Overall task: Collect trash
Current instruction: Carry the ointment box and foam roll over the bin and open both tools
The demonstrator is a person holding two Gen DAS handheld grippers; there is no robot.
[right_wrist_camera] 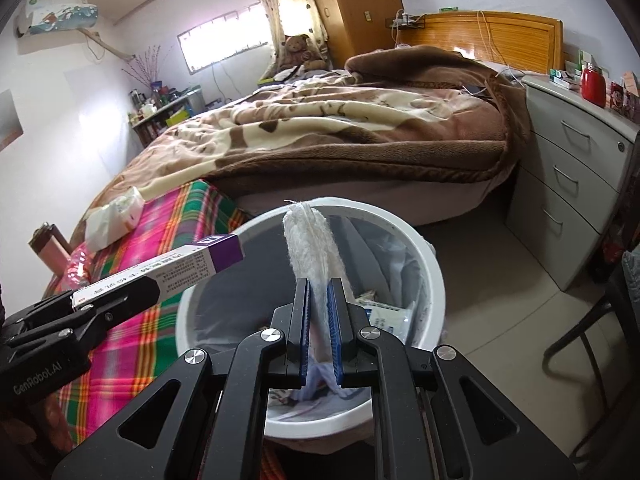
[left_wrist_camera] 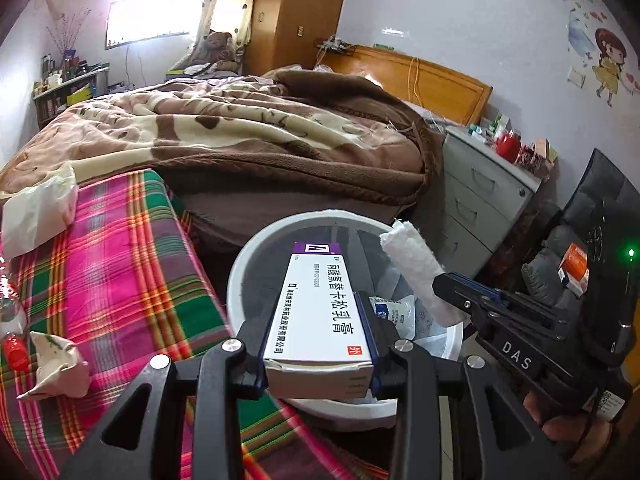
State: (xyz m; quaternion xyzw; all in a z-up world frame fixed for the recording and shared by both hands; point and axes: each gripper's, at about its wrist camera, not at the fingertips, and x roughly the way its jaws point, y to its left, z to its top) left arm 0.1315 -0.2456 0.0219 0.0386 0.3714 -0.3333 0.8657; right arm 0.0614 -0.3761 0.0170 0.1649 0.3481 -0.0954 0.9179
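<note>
Both claws hold trash over the white bin [left_wrist_camera: 256, 248], which stands on the floor just beside the bed's near corner. Left claw [left_wrist_camera: 318, 344] is clamped on a white and purple medicine box [left_wrist_camera: 320, 308], gripped across its near end, with the purple end reaching out over the bin's opening. Right claw [right_wrist_camera: 318, 320] is pinched narrow on a roll of white gauze [right_wrist_camera: 310, 240], which stands up from between the blue pads [right_wrist_camera: 333, 320] above the bin. In the left wrist view the right claw comes in from the right with the gauze slanting over the bin's right rim; in the right wrist view the left claw comes in from the left with the box above the left rim. Inside the bin lies a liner and a small white and blue packet [right_wrist_camera: 386, 316].

Left of the bin, a plaid sheet [left_wrist_camera: 120, 272] covers the bed's near part. On it lie a crumpled tissue [left_wrist_camera: 56, 368], a bottle with a red cap [left_wrist_camera: 14, 344] at the far left edge, and farther off a white plastic bag [left_wrist_camera: 38, 212]. Beyond that a brown and cream blanket [left_wrist_camera: 240, 128] is heaped over the bed. To the right a grey drawer cabinet [right_wrist_camera: 572, 184] stands by the wooden headboard [right_wrist_camera: 516, 36].
</note>
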